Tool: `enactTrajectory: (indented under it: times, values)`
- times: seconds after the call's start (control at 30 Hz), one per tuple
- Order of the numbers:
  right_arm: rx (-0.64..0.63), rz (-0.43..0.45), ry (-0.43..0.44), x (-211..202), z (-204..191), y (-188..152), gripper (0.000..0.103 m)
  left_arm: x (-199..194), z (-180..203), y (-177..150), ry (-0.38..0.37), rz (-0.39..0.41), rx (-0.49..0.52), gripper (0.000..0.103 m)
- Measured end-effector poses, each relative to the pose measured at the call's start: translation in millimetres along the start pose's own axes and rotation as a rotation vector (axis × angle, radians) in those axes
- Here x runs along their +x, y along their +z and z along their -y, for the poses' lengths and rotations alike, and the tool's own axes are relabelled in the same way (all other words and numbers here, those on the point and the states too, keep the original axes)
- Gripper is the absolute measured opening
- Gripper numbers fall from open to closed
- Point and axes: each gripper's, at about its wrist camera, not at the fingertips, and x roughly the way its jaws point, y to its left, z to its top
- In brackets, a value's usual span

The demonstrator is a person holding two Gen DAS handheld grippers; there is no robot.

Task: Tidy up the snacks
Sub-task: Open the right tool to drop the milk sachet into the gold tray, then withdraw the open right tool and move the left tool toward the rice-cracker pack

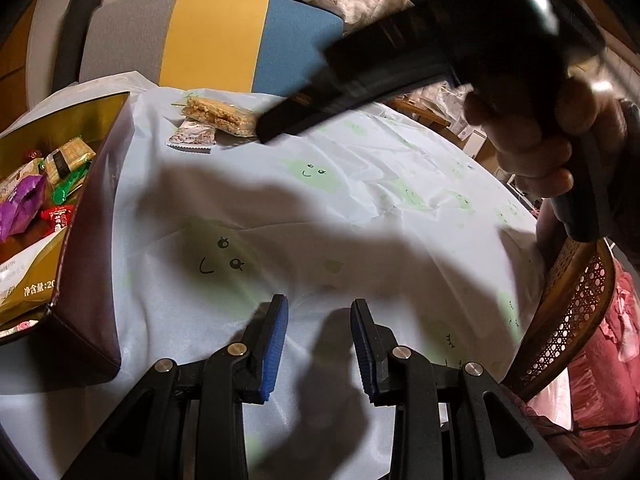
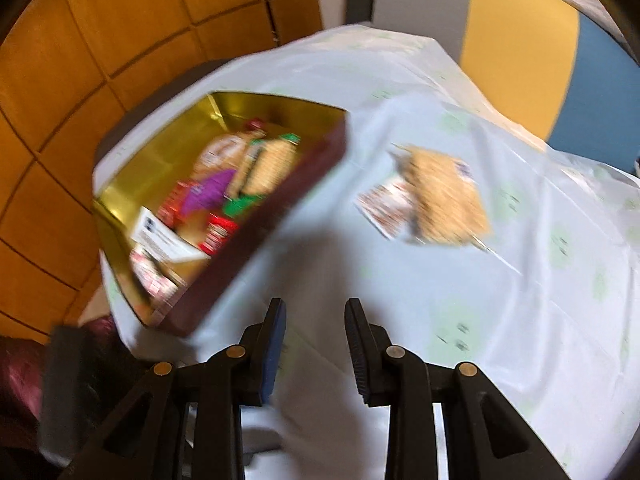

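Above the tablecloth (image 1: 360, 184), both empty: left gripper (image 1: 319, 320) and right gripper (image 2: 316, 322), tilted downward, jaws narrowly parted.

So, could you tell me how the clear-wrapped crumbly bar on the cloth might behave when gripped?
The wrapped bar looks grainy, so a hard squeeze would probably crumble it. Its shiny film looks slippery. It lies partly over a small packet, which may shift when it is lifted.

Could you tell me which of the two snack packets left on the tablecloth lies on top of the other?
The clear-wrapped golden cracker packet; it overlaps the smaller printed packet lying flat beneath it.
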Motion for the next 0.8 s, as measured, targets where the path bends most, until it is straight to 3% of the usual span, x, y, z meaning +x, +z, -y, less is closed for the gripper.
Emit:
enactTrajectory:
  times: [0.33,0.47,0.53,0.8]
  values:
    - [0.018,-0.066,-0.352,0.5,90.0,-41.7,0.031,1.5,4.3,1.1,0.034,-0.014,0.023,0.033]
    - [0.179,-0.038,-0.375,1.2,135.6,-60.7,0.031,3.2,8.0,2.8,0.057,-0.025,0.037,0.033]
    - [0.186,-0.055,-0.427,1.6,145.5,-60.3,0.031,3.9,9.8,3.1,0.069,-0.029,0.041,0.033]
    - [0.170,-0.088,-0.431,11.9,146.5,-54.2,0.031,5.6,16.4,5.0,0.118,-0.052,0.045,0.034]
